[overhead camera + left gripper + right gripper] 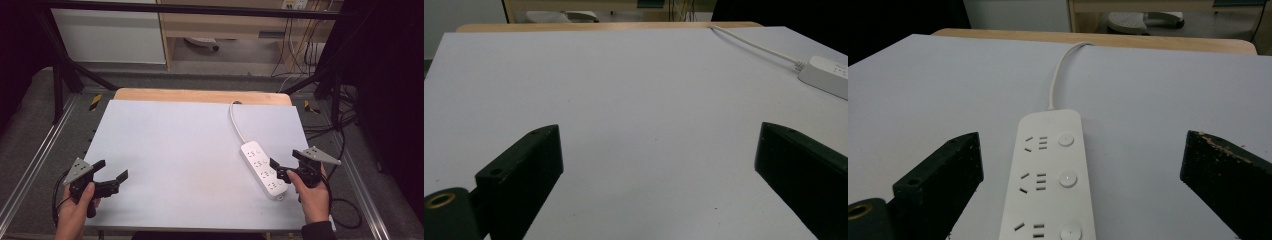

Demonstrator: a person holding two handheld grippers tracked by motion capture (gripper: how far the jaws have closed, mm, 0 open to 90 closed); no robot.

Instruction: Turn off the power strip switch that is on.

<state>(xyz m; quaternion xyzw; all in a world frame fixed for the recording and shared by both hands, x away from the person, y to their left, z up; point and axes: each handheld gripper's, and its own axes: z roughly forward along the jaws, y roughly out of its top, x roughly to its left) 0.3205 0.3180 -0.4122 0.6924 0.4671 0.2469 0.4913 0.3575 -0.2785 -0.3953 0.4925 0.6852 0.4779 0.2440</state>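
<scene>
A white power strip lies on the grey table mat at the right, its white cable running to the far edge. My right gripper hovers over the strip's near end, open, jaws spread wide. In the right gripper view the power strip with its sockets and round buttons lies between and ahead of the open jaws. My left gripper is at the near left, open, nothing between its jaws. In the left gripper view the power strip shows far right.
The wooden table edge shows beyond the mat. A black frame surrounds the table, with metal rails at the sides. Loose cables lie on the floor at the right.
</scene>
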